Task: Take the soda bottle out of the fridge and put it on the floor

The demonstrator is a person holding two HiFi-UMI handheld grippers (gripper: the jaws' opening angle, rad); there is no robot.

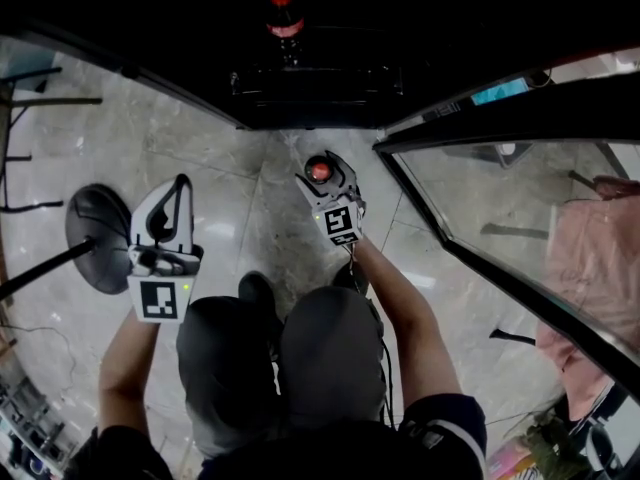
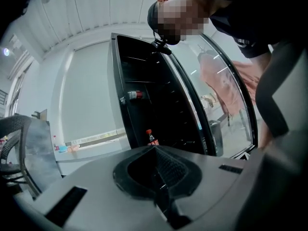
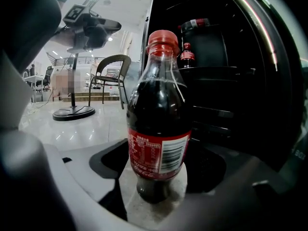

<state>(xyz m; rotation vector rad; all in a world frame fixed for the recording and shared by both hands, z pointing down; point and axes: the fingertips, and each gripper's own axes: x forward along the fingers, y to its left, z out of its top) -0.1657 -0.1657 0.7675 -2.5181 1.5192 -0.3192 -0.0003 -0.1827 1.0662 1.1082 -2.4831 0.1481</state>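
Two jaws of our right gripper [image 1: 321, 169] stand wide apart around the soda bottle [image 3: 159, 129], not pressing it. It's upright on the floor [image 1: 250, 223], just before the open fridge [image 1: 315, 93]. Our left gripper [image 1: 181, 184] hangs aside, jaws together, empty.

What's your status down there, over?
Left gripper shut, empty. Right gripper open around soda bottle, upright on floor before open fridge. Nothing in the way.
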